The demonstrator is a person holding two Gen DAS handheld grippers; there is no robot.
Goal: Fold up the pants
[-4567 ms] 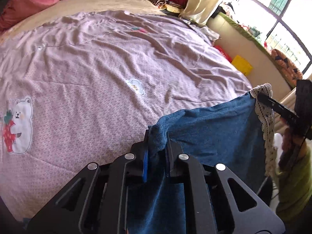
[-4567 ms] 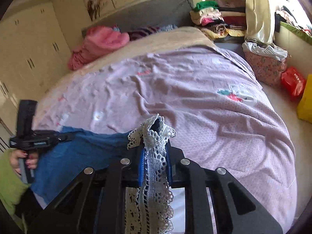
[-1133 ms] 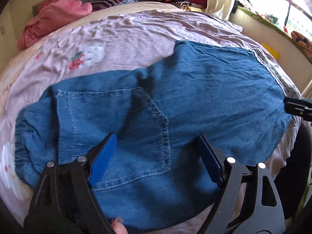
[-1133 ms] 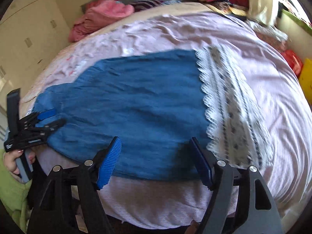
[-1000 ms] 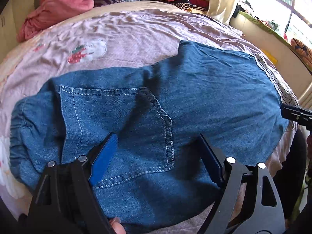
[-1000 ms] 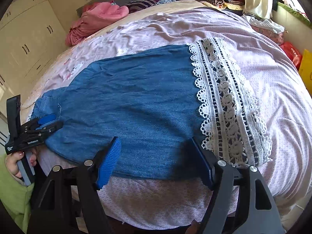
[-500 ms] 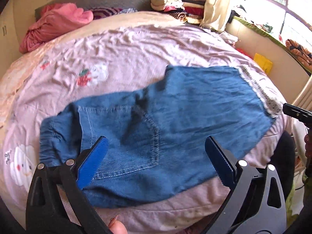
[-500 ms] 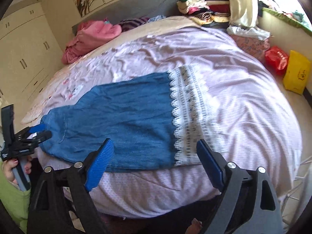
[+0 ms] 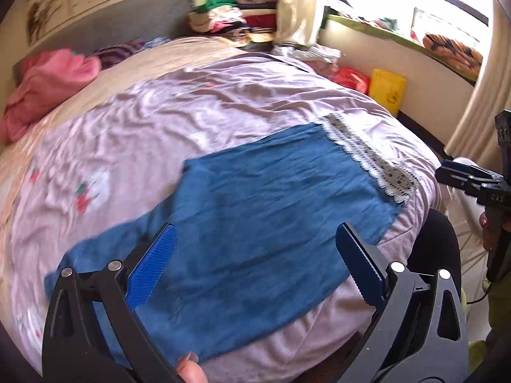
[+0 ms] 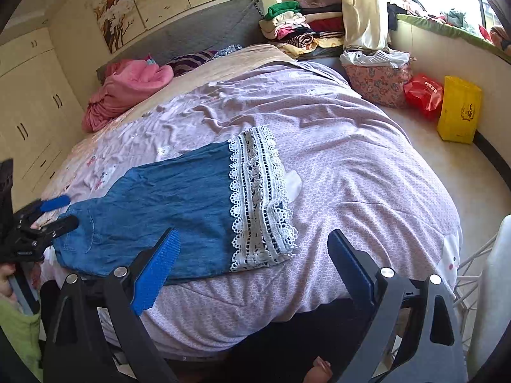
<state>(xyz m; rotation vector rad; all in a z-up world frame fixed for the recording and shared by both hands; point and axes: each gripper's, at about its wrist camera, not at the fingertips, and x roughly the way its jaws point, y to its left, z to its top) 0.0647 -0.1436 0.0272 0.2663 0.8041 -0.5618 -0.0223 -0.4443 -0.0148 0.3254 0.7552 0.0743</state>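
Blue denim pants (image 10: pixel 166 210) lie flat on the lilac bedsheet (image 10: pixel 351 172), near the bed's front edge. The white lace hem (image 10: pixel 258 198) is at the right end, waist end to the left. Left wrist view is blurred, but the same layout shows there.

Left gripper (image 9: pixel 255 255) — jaws spread wide w/ nothing between the blue pads, held above the pants, not touching. Right gripper (image 10: pixel 252 255) — jaws are opening, already very wide, empty; it hangs over the bed's front edge, just past the lace end, no contact w/ the cloth.

Pink blanket (image 10: pixel 127 89) bunched near the headboard. Stack of folded clothes (image 10: pixel 297 28) sits behind the bed's far right corner. Yellow bag (image 10: pixel 460 115) and red bag (image 10: pixel 423 94) on the floor by the wall.
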